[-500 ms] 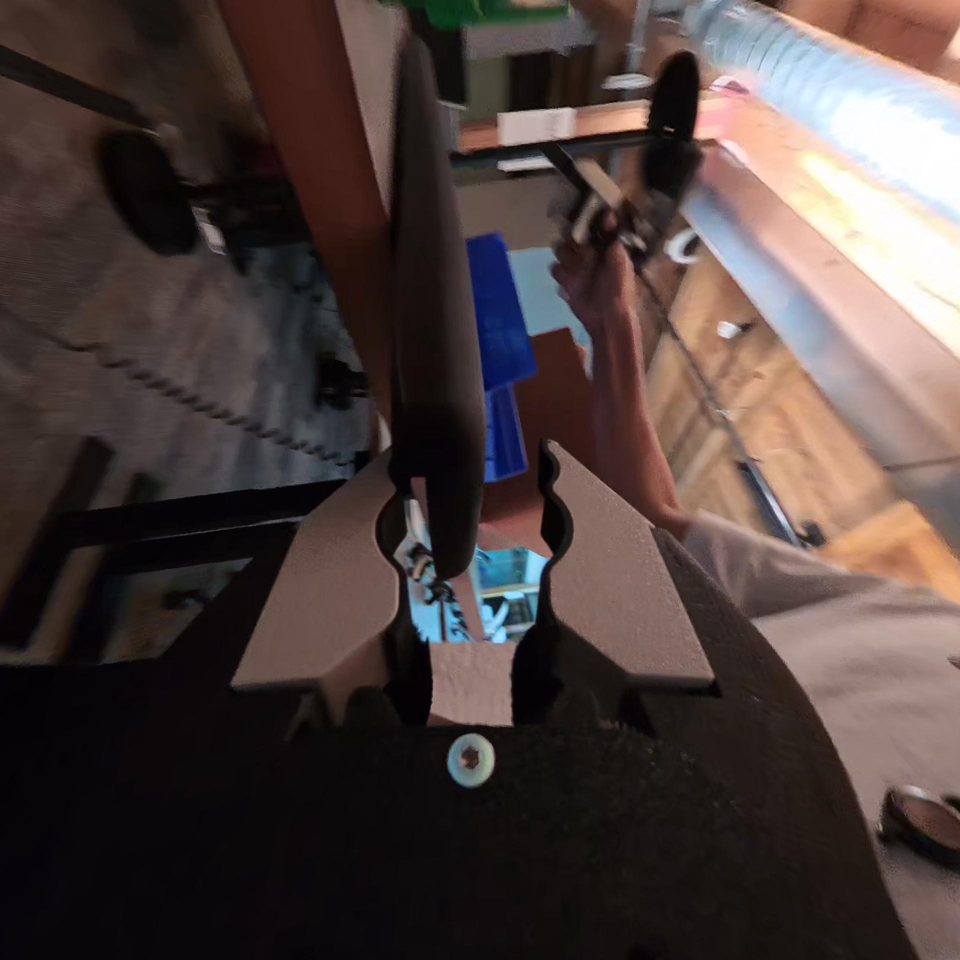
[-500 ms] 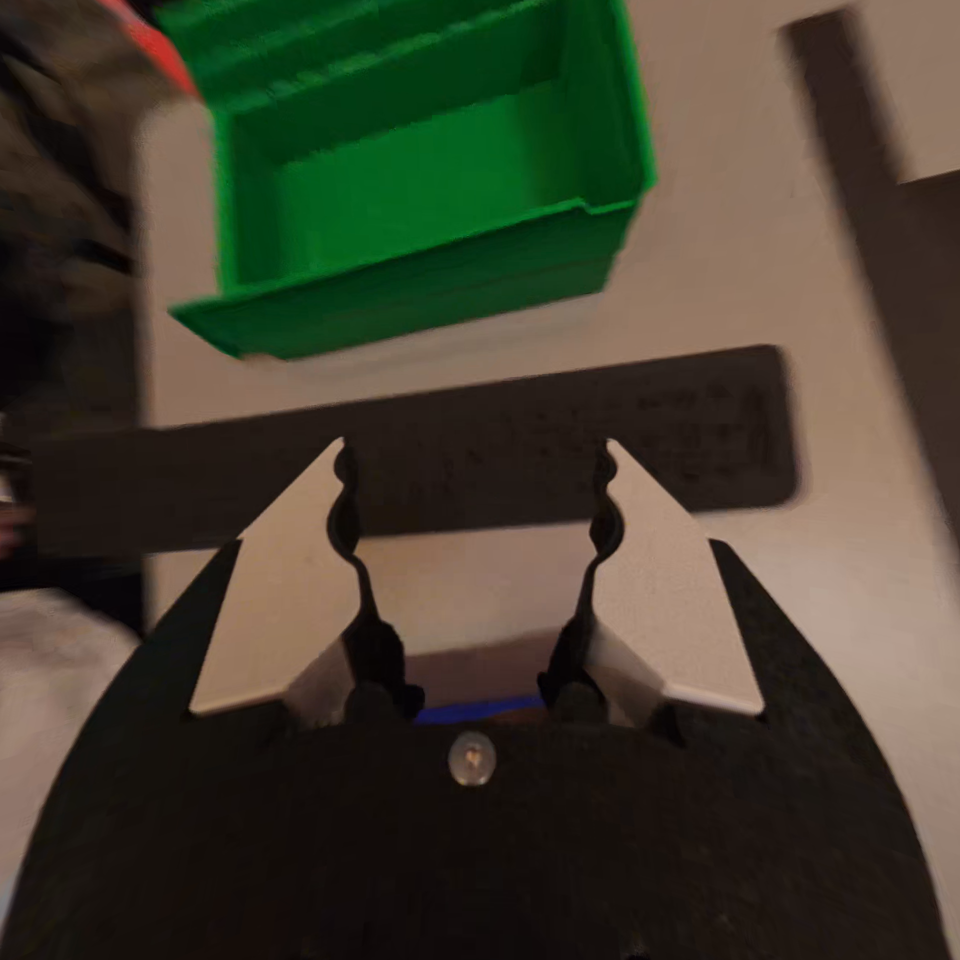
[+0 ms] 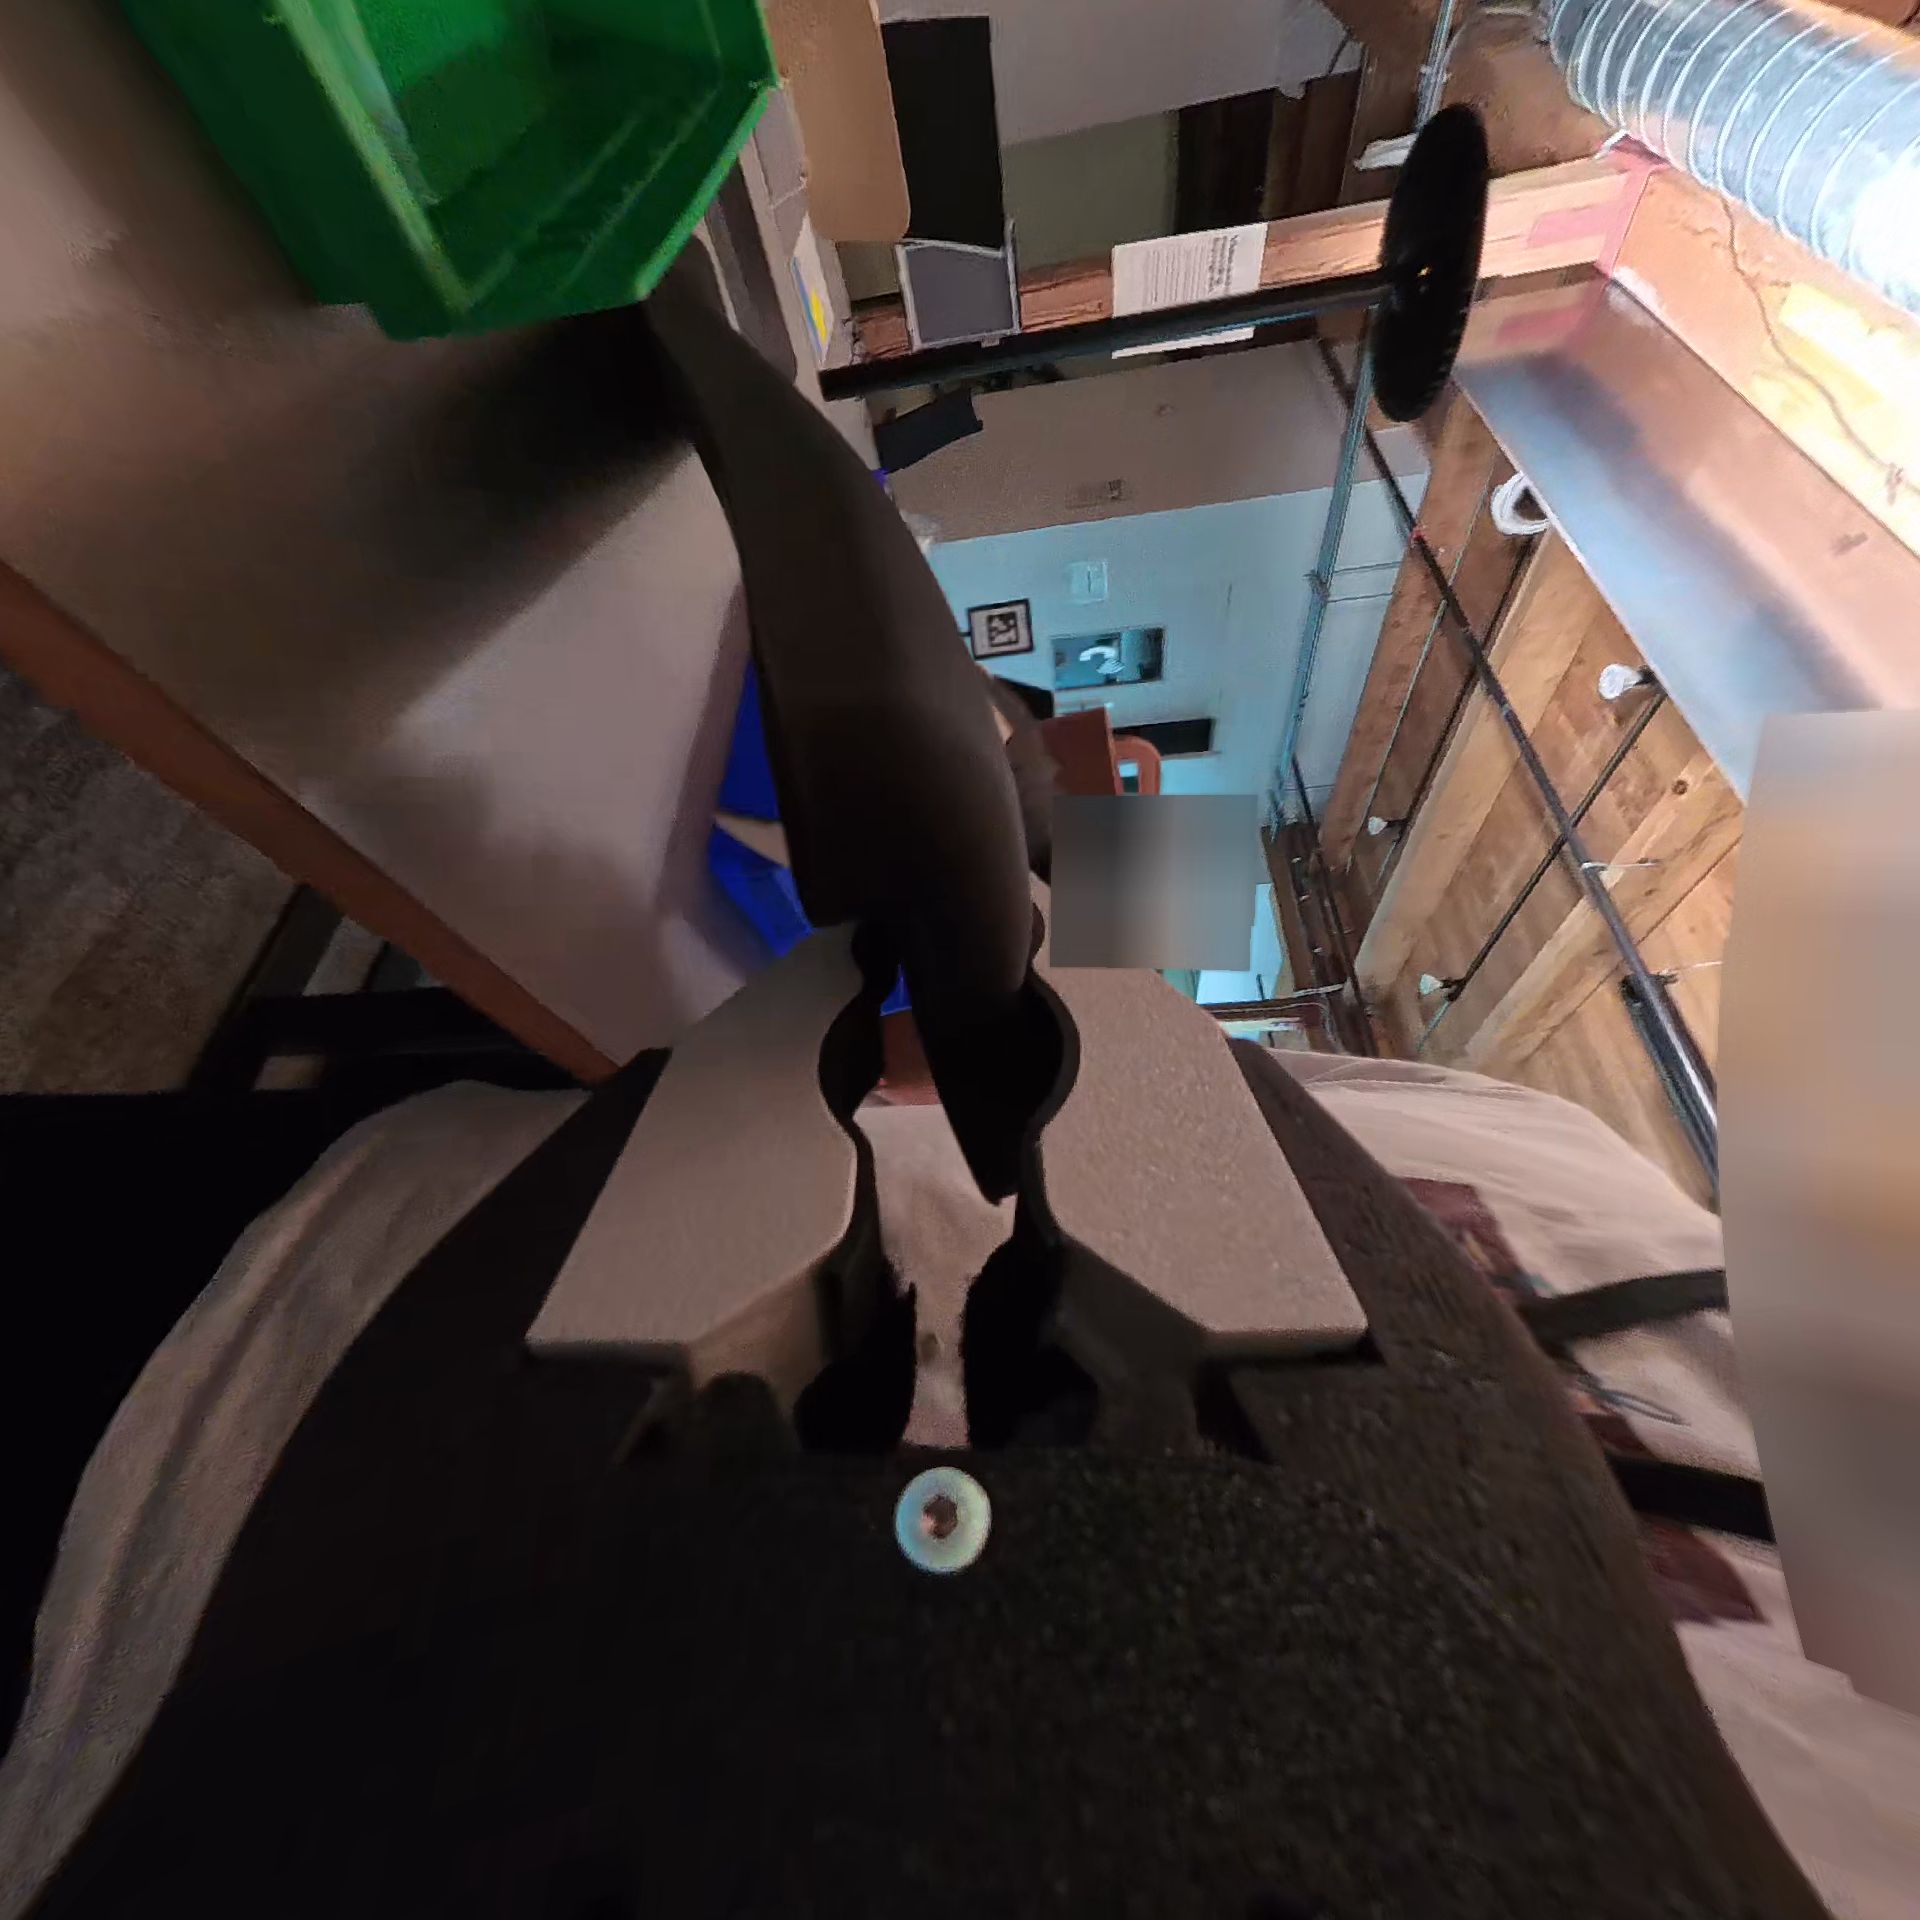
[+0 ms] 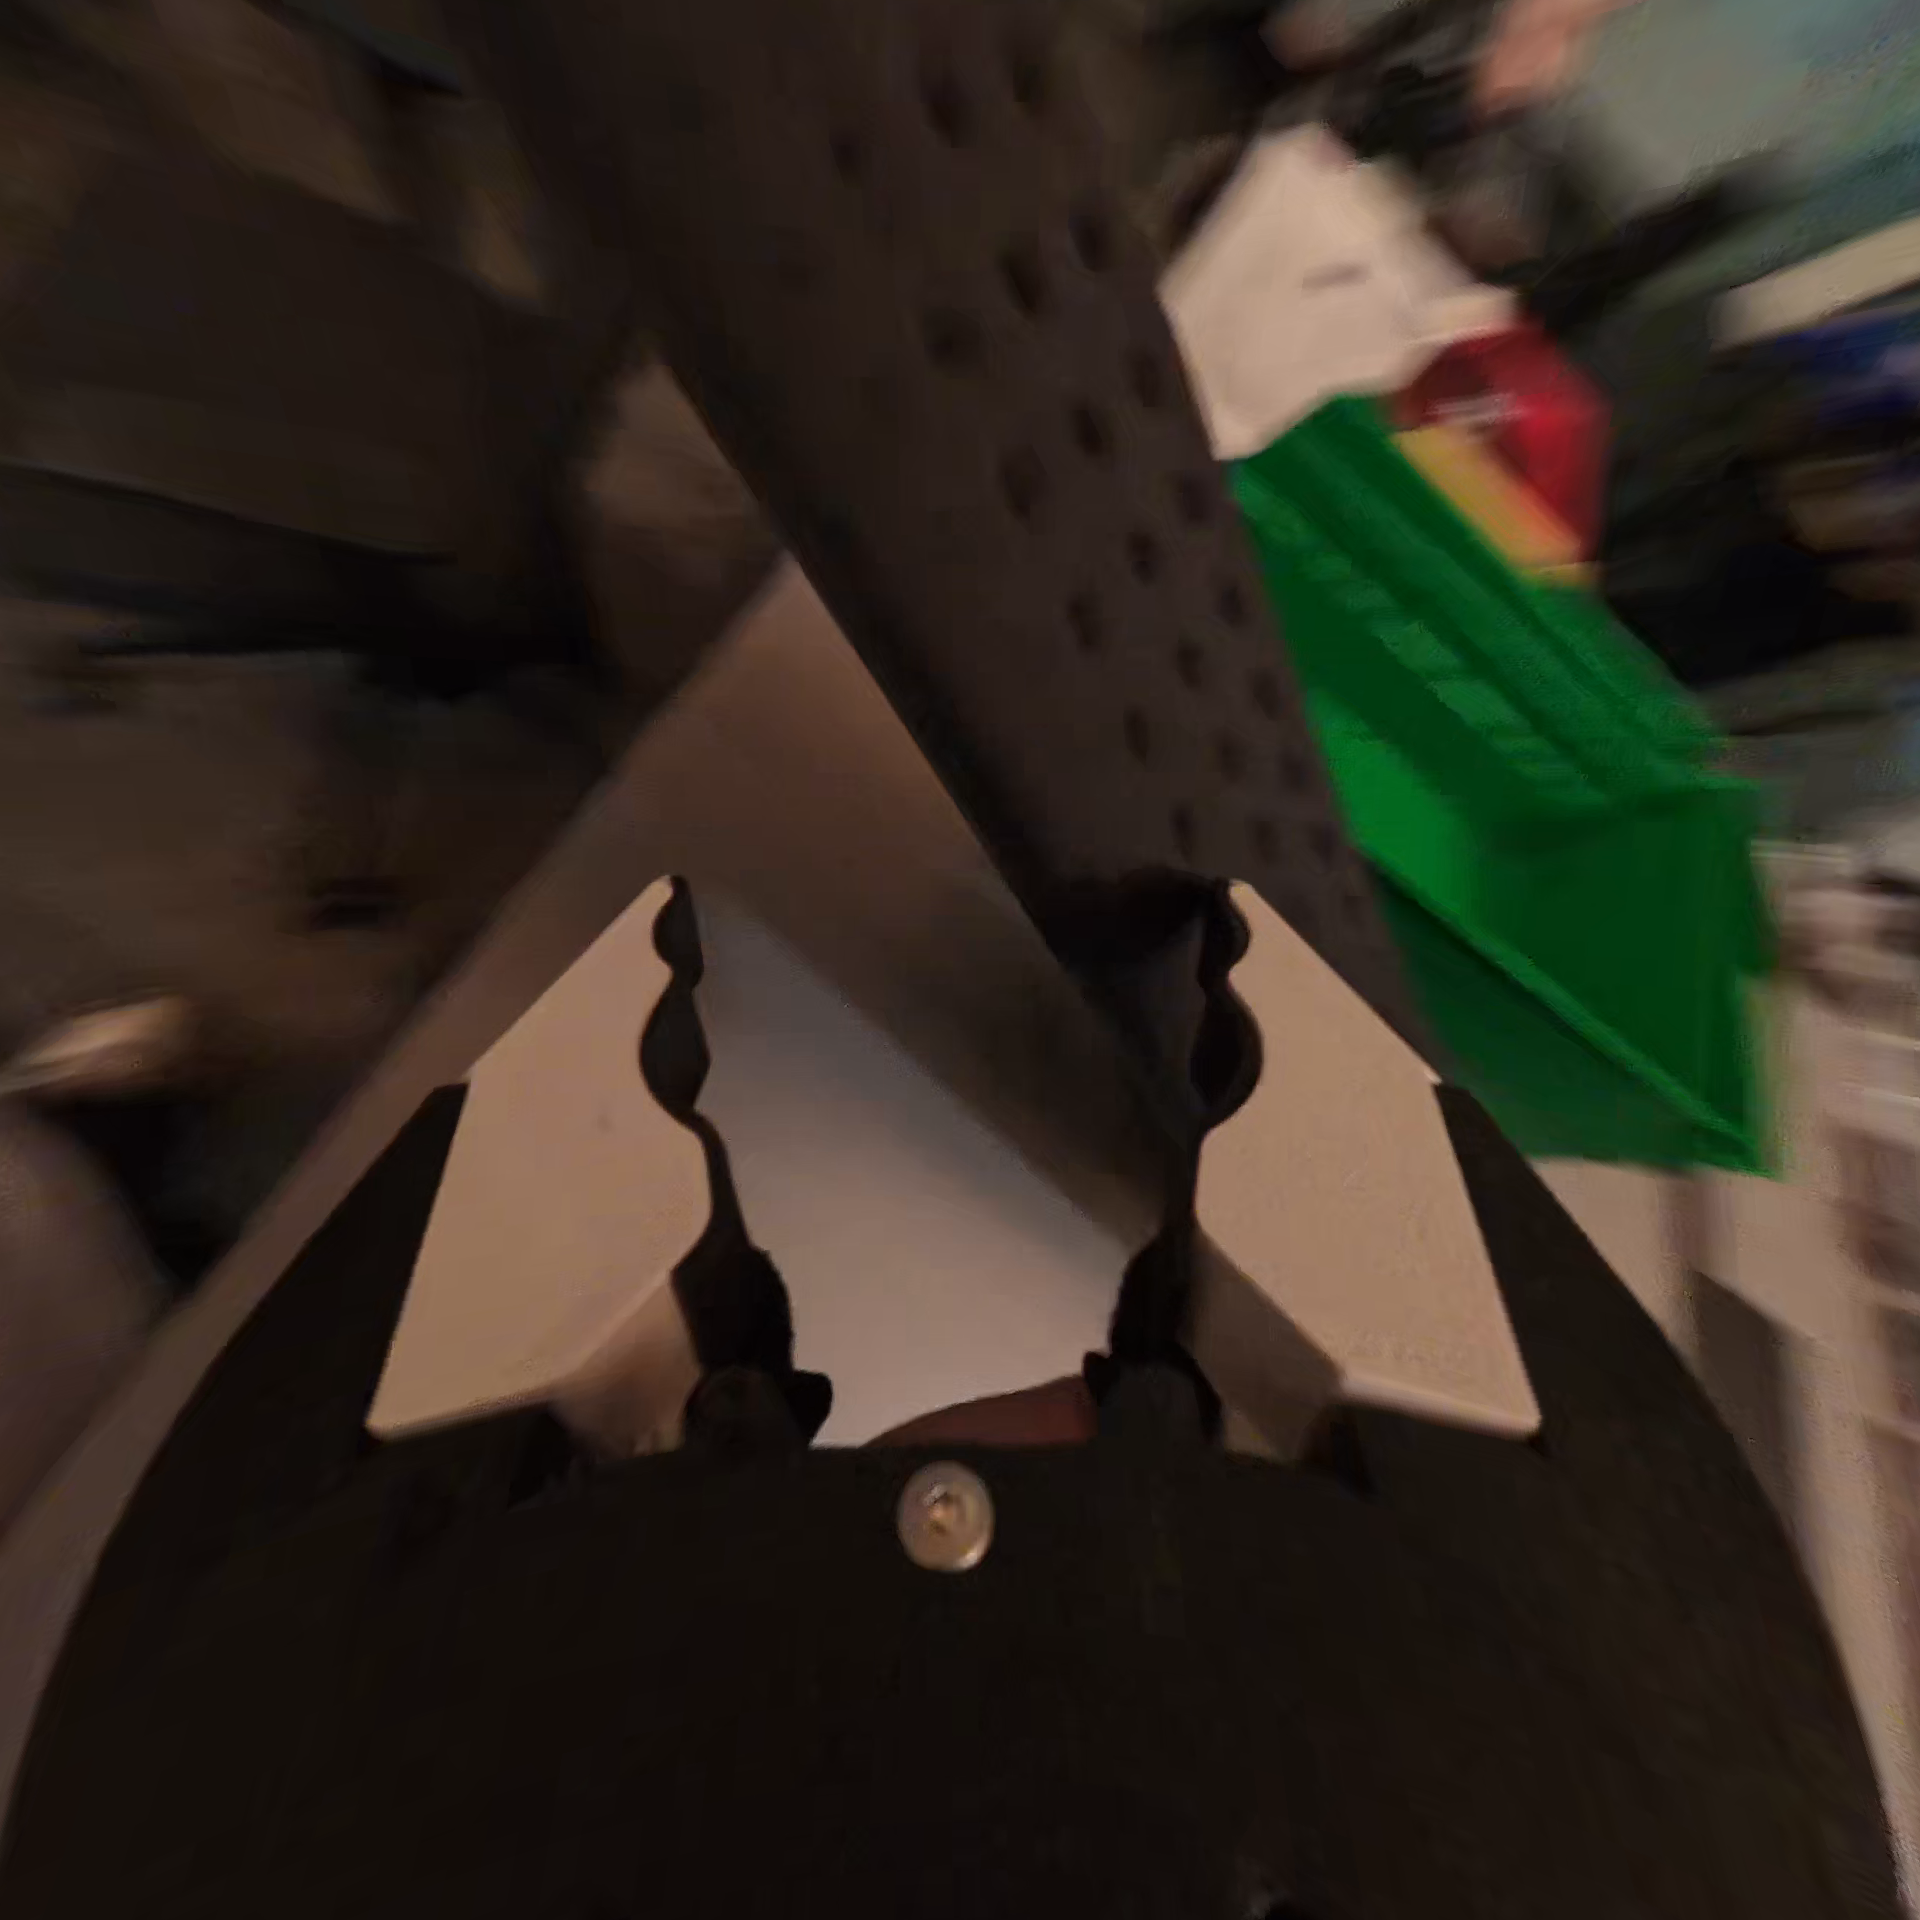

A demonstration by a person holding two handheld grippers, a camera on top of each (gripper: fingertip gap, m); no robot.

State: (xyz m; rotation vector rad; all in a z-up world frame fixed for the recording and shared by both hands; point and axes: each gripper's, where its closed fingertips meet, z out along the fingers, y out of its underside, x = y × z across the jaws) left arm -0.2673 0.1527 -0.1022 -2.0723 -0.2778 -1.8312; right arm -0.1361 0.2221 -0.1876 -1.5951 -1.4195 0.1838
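My left gripper (image 3: pixel 940 966) is shut on a long, dark, flat strip (image 3: pixel 883 727). The strip runs up from its jaws toward a green plastic bin (image 3: pixel 468 135) on a pale table (image 3: pixel 364 499). In the blurred right wrist view the same kind of dark strip, dotted with holes (image 4: pixel 987 468), crosses diagonally over the table (image 4: pixel 831 831). It passes just in front of the tip of my right gripper's right-hand finger. My right gripper (image 4: pixel 953 888) is wide open with nothing between its fingers. The green bin (image 4: pixel 1507 779) lies to its right.
A person's beige shirt (image 3: pixel 1507 1195) is below and to the right of my left gripper. Blue bins (image 3: pixel 753 790) show behind the strip. A black rod with a disc (image 3: pixel 1429 260), a silver duct and wooden boards are far off. Red and yellow shapes (image 4: pixel 1496 447) sit behind the green bin.
My left gripper's fingers have closed tighter on the strip and its view has swung to the table and green bin. My right gripper has swung quickly; the strip now lies diagonal, the bin at right.
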